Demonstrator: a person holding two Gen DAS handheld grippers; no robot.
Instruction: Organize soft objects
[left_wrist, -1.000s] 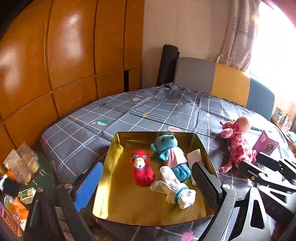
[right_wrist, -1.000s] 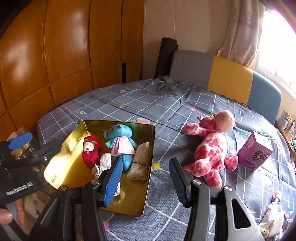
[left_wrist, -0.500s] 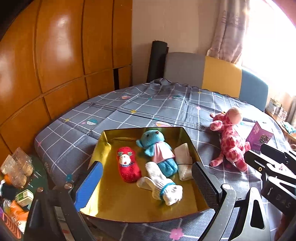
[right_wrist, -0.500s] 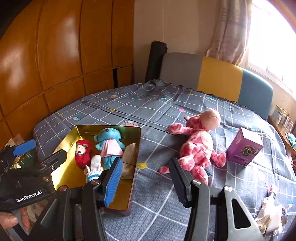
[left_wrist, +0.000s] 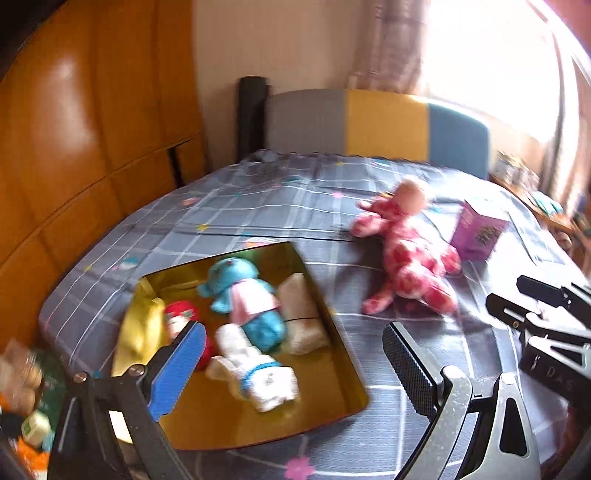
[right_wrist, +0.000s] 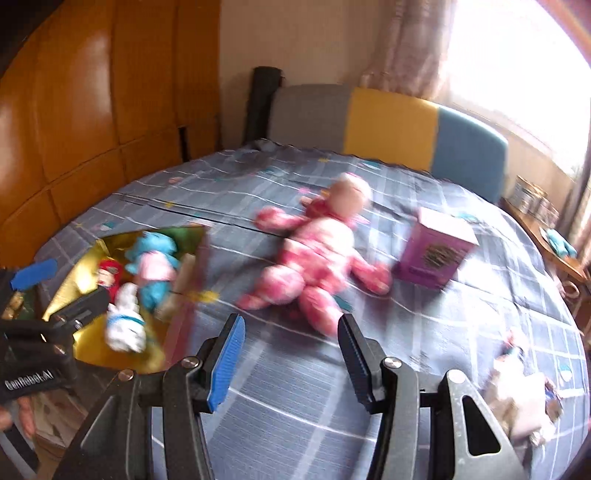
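So the gold tray (left_wrist: 343, 376) already has four soft things in it: blue bear (left_wrist: 243, 295), red doll (left_wrist: 181, 314), white sock (left_wrist: 258, 373) and a beige roll (left_wrist: 301, 317). The one obviously left out is the pink plush (right_wrist: 314, 254), lying flat on the bed (right_wrist: 295, 398) between the tray and the purple box (right_wrist: 436, 254), well apart from the tray. There's also some whitish bundle (right_wrist: 517, 402) at the bed's right edge, too blurred to say what it is.

Right gripper (right_wrist: 290, 354) is spread wide, nothing in it, and the plush's legs sit just past its tips, so I'd guess that's the next grab. Left gripper (left_wrist: 291, 369) is spread too and empty, hovering over the tray's near right corner.

How I'd do it:

- Go for the torso, not a leg or arm. Pinch a limb and the rest will dangle and drag across the sheet.
- Come down with the jaws straddling the belly crosswise, and push into the plush a little before closing so you grab stuffing, not only fur.
- Watch the bedsheet; it's loose cloth and easy to catch along with the toy.
- Tray is pretty full on the far side, so drop it in the open near part.
- The plush looks big for that gap, so lay it alongside the sock.
- Both views are smeared, so slow down before closing.
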